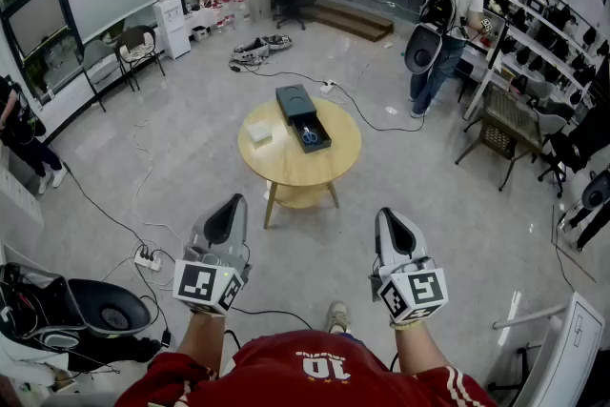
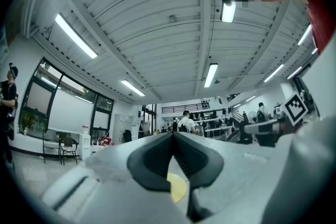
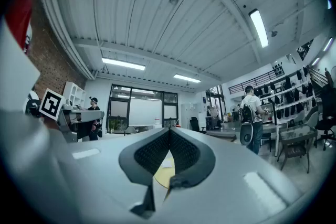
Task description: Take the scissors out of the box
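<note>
A round wooden table (image 1: 286,169) stands ahead on the grey floor. On it lies an open dark box (image 1: 311,134) holding blue-handled scissors (image 1: 309,135), with the box's lid (image 1: 294,99) just behind. My left gripper (image 1: 232,209) and right gripper (image 1: 390,220) are held low and close to me, well short of the table, both shut and empty. In the left gripper view the fingertips (image 2: 174,134) meet, with a sliver of the table (image 2: 177,187) seen below them. The right gripper view shows the same, tips (image 3: 169,129) touching.
A small white pad (image 1: 259,131) lies on the table's left side. Cables and a power strip (image 1: 148,258) run over the floor at left, near a dark machine (image 1: 91,310). A person (image 1: 446,24) stands at shelves far right; chairs (image 1: 504,131) are beside them.
</note>
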